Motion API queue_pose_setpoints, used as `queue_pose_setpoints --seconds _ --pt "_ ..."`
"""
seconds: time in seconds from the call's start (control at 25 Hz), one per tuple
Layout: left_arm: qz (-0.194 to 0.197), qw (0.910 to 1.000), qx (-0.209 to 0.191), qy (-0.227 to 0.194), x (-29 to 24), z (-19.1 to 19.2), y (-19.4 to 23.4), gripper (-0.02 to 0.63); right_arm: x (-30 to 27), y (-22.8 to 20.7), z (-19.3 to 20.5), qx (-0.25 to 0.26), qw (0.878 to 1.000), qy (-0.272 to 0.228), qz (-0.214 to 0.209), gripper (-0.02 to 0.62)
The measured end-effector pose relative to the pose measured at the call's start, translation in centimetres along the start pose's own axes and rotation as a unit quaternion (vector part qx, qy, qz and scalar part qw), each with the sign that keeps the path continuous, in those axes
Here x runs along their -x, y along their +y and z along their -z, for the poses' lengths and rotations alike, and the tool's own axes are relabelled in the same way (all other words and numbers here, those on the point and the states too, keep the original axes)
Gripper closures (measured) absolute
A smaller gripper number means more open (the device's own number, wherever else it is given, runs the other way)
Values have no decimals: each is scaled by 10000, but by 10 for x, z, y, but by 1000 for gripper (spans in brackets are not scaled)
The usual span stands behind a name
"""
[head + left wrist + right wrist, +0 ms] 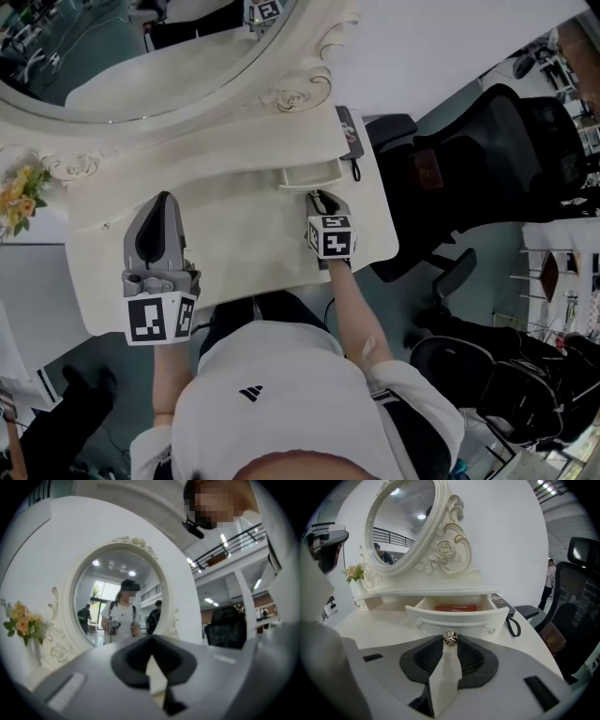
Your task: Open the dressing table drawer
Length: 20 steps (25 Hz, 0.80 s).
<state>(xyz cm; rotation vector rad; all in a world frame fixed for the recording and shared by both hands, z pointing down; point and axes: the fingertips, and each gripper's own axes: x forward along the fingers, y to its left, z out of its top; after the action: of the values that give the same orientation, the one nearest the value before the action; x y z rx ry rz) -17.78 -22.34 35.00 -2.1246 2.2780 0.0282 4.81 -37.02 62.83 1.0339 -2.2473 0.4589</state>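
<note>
Step in hand: drawing the drawer out.
- Right gripper (450, 642): my jaws clenched on the drawer knob (450, 638).
- Drawer (459, 618): part-open, twelve o'clock.
- Left gripper (150, 640): jaws together, empty.
- Next, I judge: a straight pull toward six.

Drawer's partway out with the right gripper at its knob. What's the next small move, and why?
Probably pull the knob straight back a little more: the right gripper is shut on it, and the drawer is only partly out, a red thing showing inside.
</note>
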Motion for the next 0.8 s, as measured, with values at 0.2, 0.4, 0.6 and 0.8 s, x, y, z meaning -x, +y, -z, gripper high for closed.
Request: queue_pose_setpoints --seconds 0.2,0.4,0.6,0.8 --pt "89 10000 -3 -31 1 -3 -6 598 8 1 6 -12 10000 22 -6 500" --pt "129 9999 11 -50 1 -4 -7 598 13 2 10 29 10000 53 -9 499" --pt "164 9998 14 -55 2 -5 -8 598 17 2 13 32 10000 88 -12 499" --pt "195 9998 27 -58 1 -4 -6 598 20 2 15 36 10000 67 22 499"
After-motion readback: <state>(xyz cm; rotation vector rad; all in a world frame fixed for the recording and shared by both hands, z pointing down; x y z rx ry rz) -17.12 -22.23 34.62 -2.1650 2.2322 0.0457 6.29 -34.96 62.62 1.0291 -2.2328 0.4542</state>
